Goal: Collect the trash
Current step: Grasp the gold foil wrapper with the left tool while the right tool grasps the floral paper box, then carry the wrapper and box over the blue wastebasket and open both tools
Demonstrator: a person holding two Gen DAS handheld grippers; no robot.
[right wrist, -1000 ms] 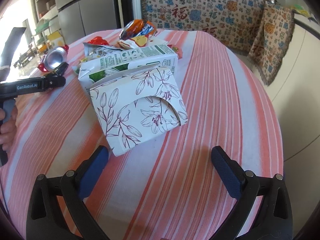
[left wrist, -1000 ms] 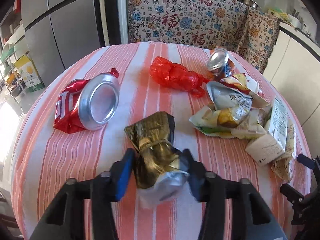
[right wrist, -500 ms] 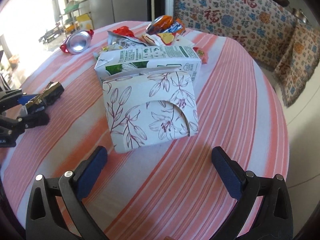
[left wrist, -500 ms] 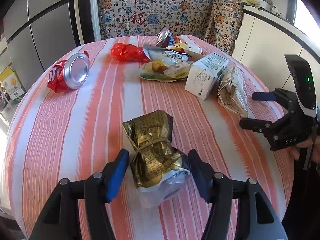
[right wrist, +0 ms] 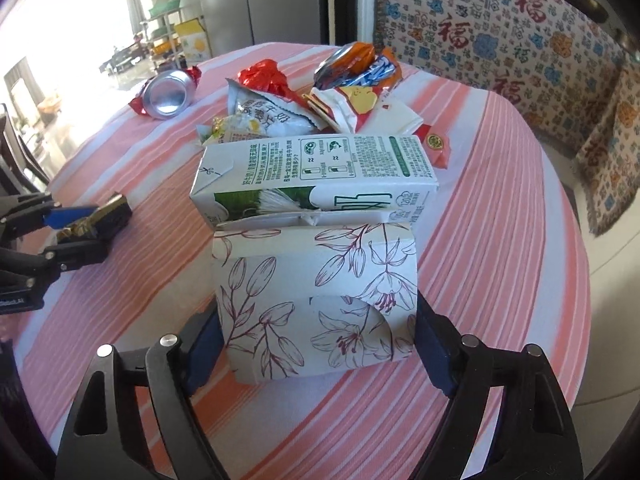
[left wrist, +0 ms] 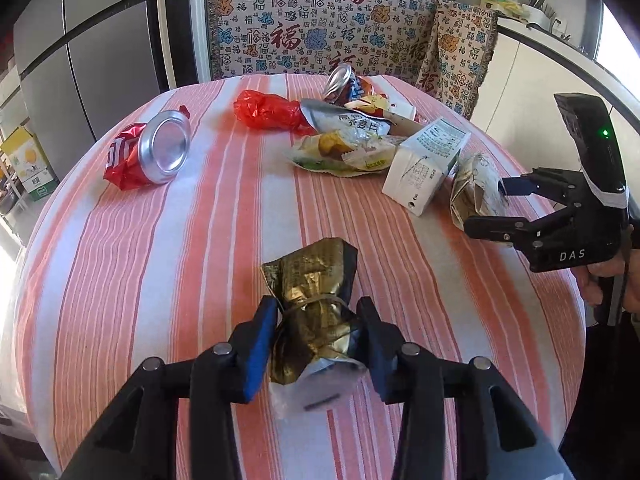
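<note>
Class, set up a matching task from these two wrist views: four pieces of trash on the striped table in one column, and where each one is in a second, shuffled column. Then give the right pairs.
Things
1. crumpled gold foil wrapper
2. white paper box with a purple flower print
3. crushed red drink can
4. green-and-white milk carton

Places
A. lying on its side directly behind the flowered box
B. between the right gripper's jaws
C. alone near the table's left edge in the left wrist view
D. between the left gripper's jaws

Pairs: 1-D, 2-B, 3-C, 4-A
</note>
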